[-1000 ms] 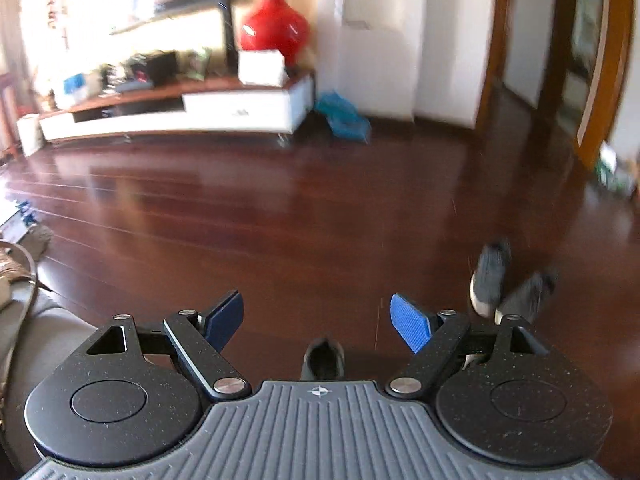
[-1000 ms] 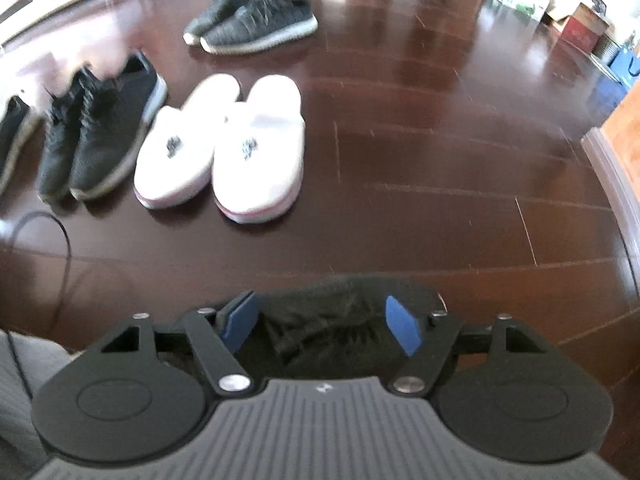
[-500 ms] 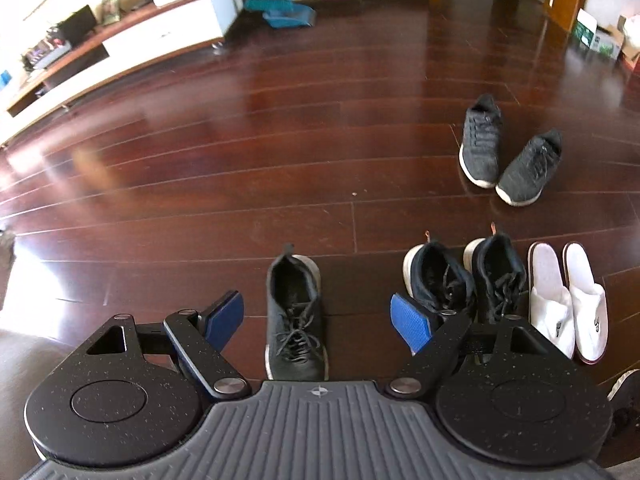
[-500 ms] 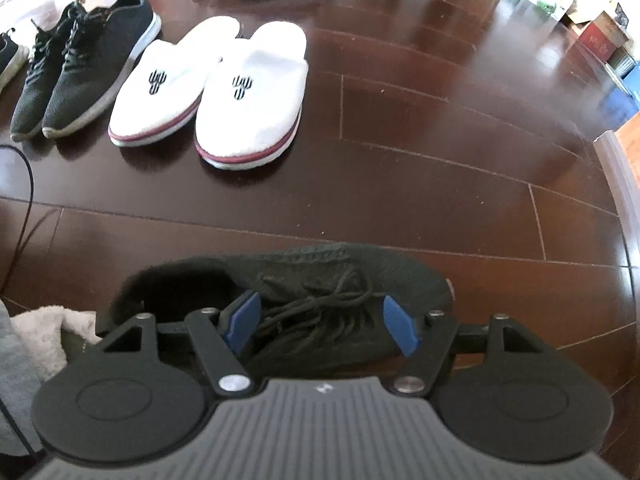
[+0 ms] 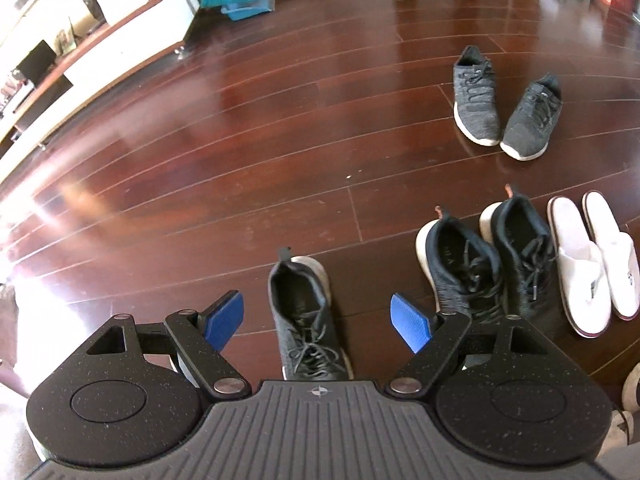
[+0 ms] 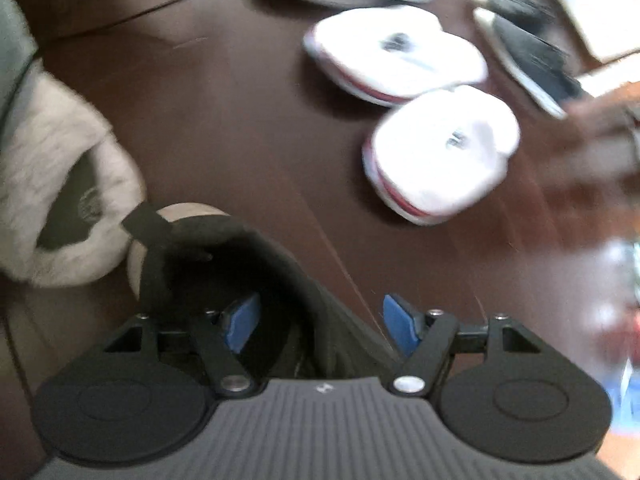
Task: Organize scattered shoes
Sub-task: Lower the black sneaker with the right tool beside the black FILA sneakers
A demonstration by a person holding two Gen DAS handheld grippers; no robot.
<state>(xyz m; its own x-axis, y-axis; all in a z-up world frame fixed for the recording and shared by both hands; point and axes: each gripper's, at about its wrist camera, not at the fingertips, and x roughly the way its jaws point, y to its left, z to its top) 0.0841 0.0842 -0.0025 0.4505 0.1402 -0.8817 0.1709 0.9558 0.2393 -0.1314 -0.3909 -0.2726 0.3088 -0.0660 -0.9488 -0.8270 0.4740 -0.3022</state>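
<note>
- Just left of the white slippers (image 5: 592,256), seen from the left wrist cam, a black pair (image 5: 480,268) sits side by side, toes toward the cam. Looks like the neat row starts here.
- Further left of the slippers, past the black pair, one dark shoe (image 5: 308,316) stands alone w/ a gap next to it. I think the gap is kept for its partner.
- The left claw (image 5: 316,312) hangs over that lone shoe, wide apart, holding nothing. Prob. ready to nudge or steady it.
- Beyond the slippers, well apart, a grey pair (image 5: 504,104) sits w/ toes together and heels spread. Not in the row yet, so prob. still to do.
- Right wrist cam is blurry. Near the slippers there, the other dark shoe (image 6: 248,264) is right at the right claw (image 6: 320,320).
- One blue pad (image 6: 240,322) is inside the shoe's hole, the other pad is outside, so the shoe's side wall sits between them. Good way to grab a soft shoe.
- The pads look far apart, not squeezing yet.
- A fuzzy grey slipper (image 6: 60,184) is just beside that shoe, on the far side from the white slippers. Can't tell if a foot is in it.
- Next, I'd guess: pinch the wall, carry it to the gap.
</note>
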